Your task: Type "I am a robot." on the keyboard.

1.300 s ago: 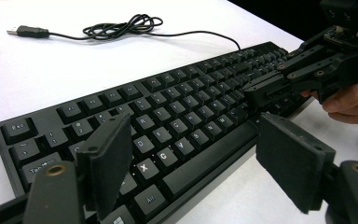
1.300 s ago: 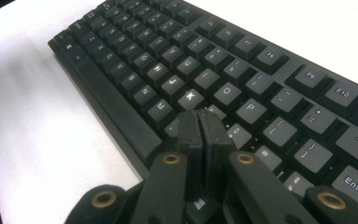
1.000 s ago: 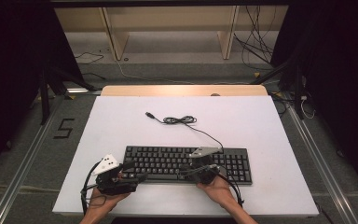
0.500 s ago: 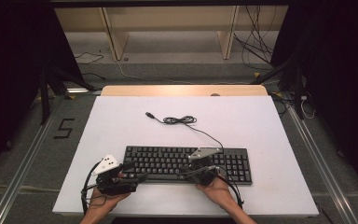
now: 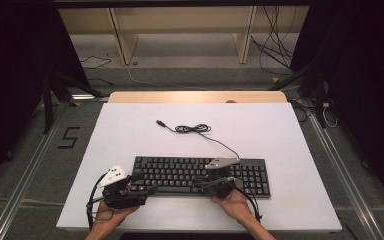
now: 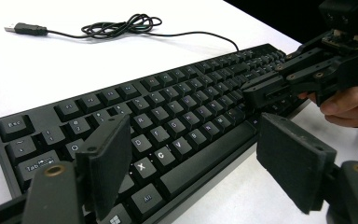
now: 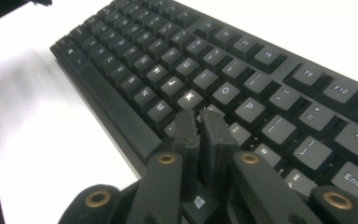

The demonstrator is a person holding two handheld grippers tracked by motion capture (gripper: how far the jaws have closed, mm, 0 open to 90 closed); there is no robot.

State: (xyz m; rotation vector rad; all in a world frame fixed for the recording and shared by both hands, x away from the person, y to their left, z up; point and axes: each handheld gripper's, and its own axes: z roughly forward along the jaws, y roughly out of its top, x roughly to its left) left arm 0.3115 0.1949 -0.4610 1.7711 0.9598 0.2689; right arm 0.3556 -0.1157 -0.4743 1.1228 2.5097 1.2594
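A black keyboard lies along the near edge of the white table. Its thin cable runs back to a loose coil and ends in a USB plug. My left gripper stands open over the keyboard's left front corner, nothing between its pads. My right gripper rests low on the middle keys, near the K and L row. Its jaws have just been opening slightly; a thin slit shows between them and nothing is in it.
A wooden strip borders the table's far edge, with a shelf frame and floor cables behind it. White tabletop spreads beyond the keyboard on all sides. A hand holds each gripper from the near edge.
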